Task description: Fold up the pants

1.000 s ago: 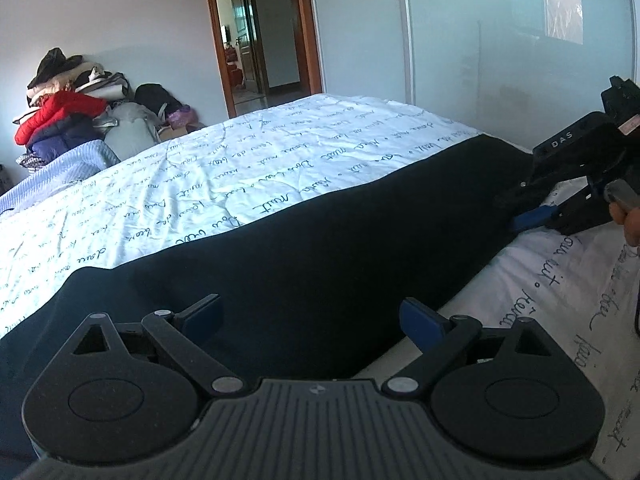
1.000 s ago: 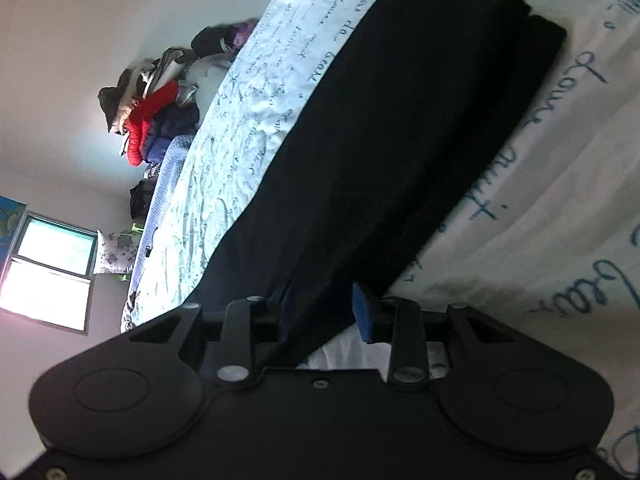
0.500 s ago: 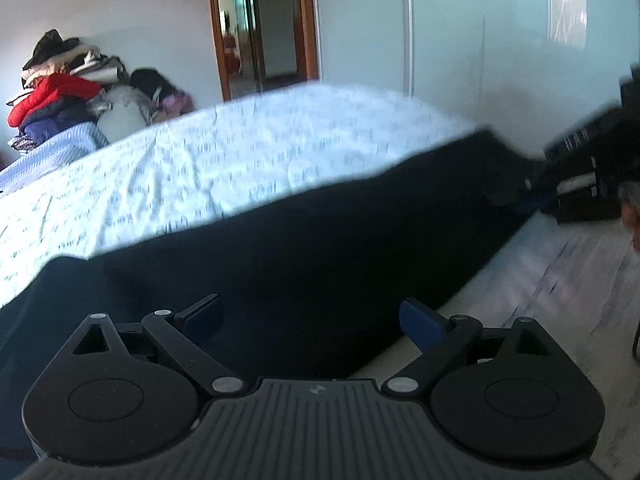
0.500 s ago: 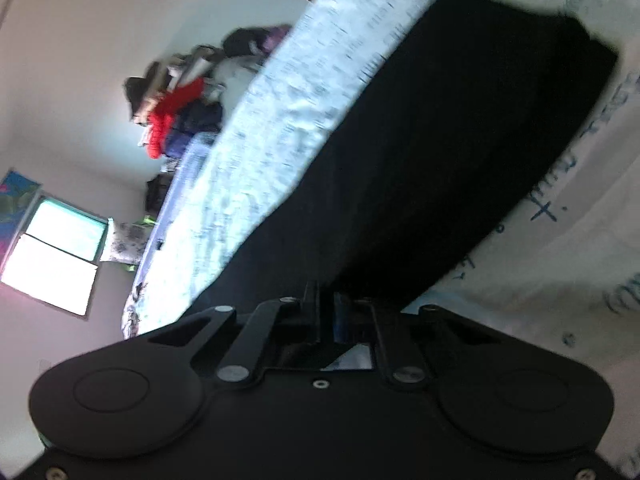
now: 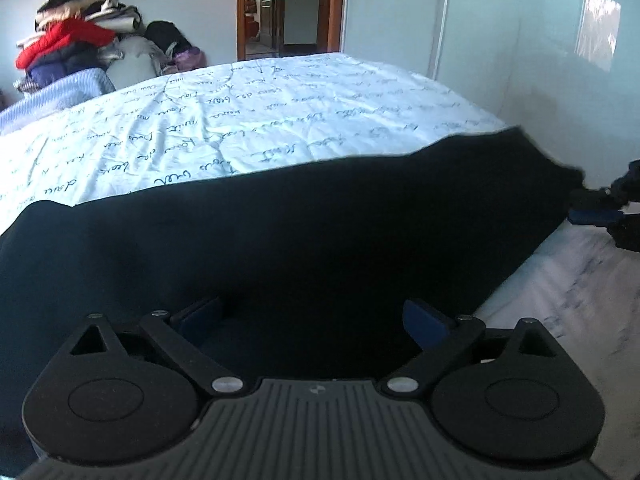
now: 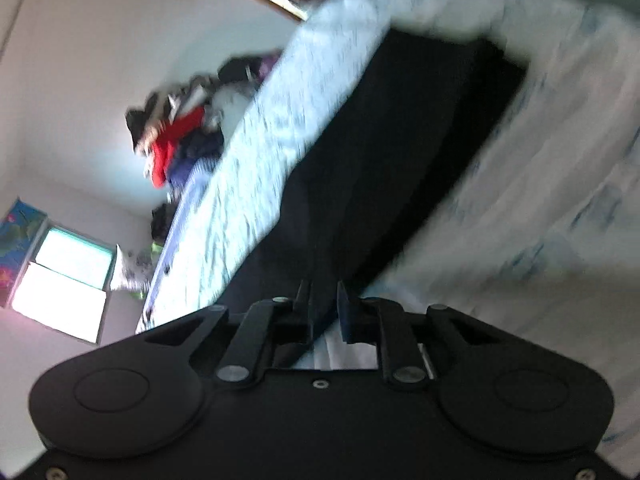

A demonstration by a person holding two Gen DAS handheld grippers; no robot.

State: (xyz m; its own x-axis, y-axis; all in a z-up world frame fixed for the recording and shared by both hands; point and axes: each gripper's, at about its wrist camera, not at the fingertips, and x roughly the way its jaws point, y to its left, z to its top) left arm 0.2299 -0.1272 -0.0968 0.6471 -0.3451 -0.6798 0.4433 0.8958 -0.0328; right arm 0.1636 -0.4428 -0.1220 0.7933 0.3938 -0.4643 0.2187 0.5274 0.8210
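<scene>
Black pants [image 5: 304,216] lie stretched across the white script-printed bed sheet [image 5: 280,108]. My left gripper [image 5: 312,316] is open, its blue pads wide apart just above the pants' near edge, with fabric below them. At the far right of the left wrist view, my right gripper [image 5: 596,206] pinches the pants' end, which is pulled into a point toward it. In the blurred right wrist view, the right gripper [image 6: 323,300] is nearly shut, with the pants [image 6: 392,152] edge between its fingers. Its jaws are opening slightly.
A pile of clothes [image 5: 68,44] with a red jacket sits beyond the bed at the back left, beside a light blue blanket [image 5: 52,96]. An open doorway [image 5: 288,4] lies straight ahead, and pale wardrobe doors [image 5: 520,40] run along the right. A bright window [image 6: 64,300] shows in the right wrist view.
The right gripper went from open around the pants' edge to nearly shut on it and drew that end rightward. The left gripper sank closer to the fabric, still open.
</scene>
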